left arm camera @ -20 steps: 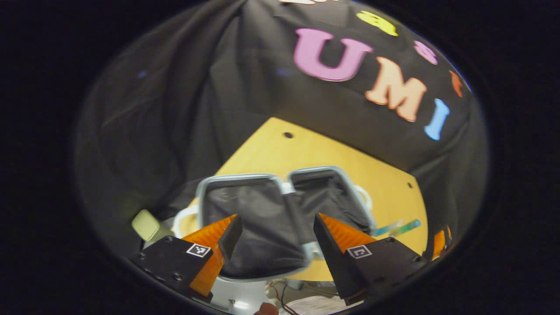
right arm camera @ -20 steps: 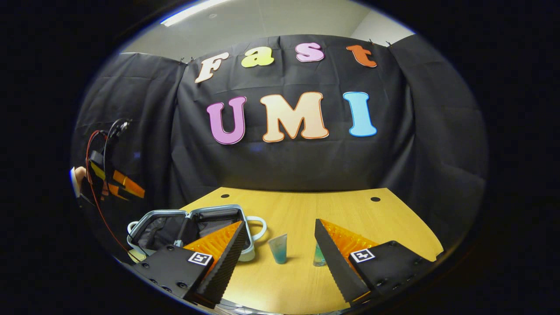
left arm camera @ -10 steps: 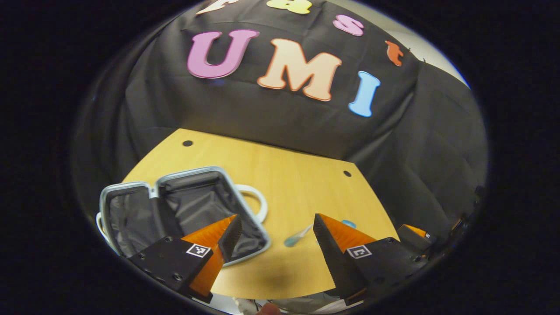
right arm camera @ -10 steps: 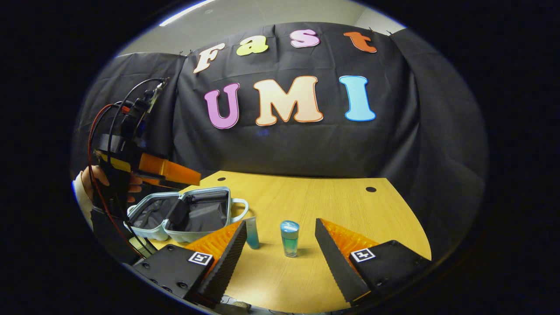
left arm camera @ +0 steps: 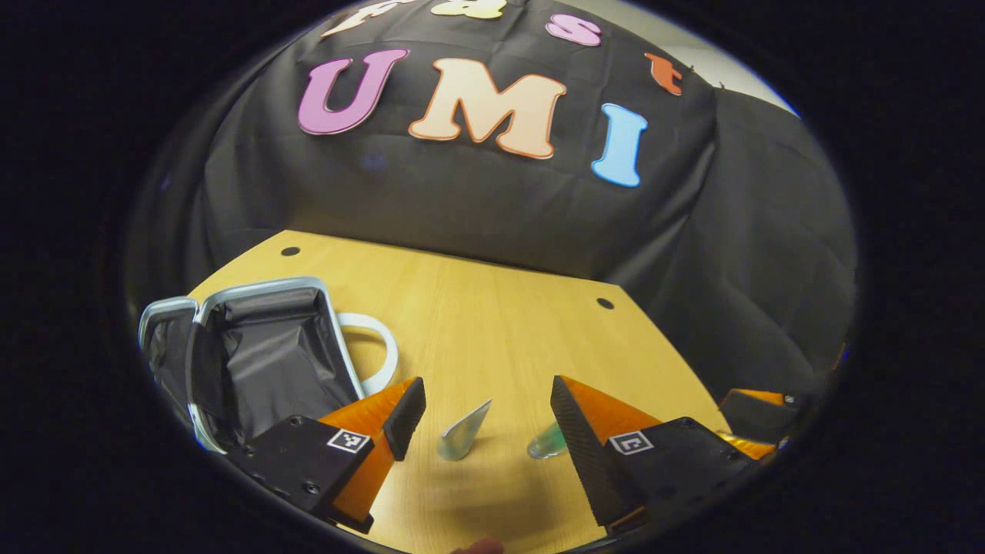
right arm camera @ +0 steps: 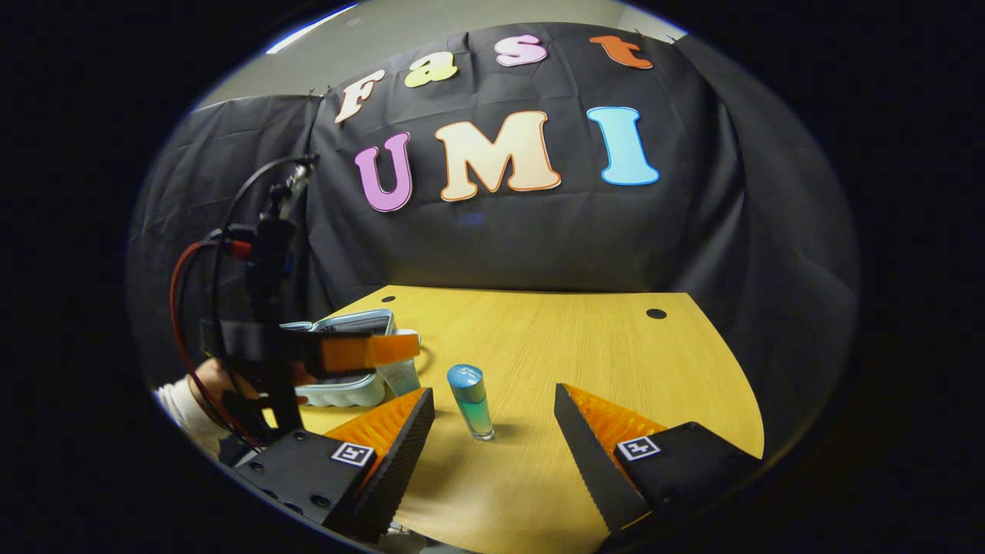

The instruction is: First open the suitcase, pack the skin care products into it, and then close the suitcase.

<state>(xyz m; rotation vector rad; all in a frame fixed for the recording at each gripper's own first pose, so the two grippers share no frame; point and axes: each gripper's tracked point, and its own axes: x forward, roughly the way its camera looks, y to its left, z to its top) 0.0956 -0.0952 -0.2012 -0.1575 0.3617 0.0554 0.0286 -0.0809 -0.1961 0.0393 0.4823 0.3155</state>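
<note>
Suitcase (left arm camera: pixel 254 354) now left of spread left gripper (left arm camera: pixel 479 412); right gripper (right arm camera: pixel 492 415) spread, nearer bottle (right arm camera: pixel 471 400).

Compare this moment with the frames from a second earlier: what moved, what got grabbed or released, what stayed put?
The left tool swung from over the open suitcase rightward to the tube and the blue-green bottle on the table. The right tool closed in on that bottle. Nothing was grabbed or released; both tools stayed open, the suitcase stayed open, both products standing.

No legible text or labels, square black-and-white coded markers on left gripper (left arm camera: pixel 479 415) and right gripper (right arm camera: pixel 494 415) finger mounts, unreadable
</note>
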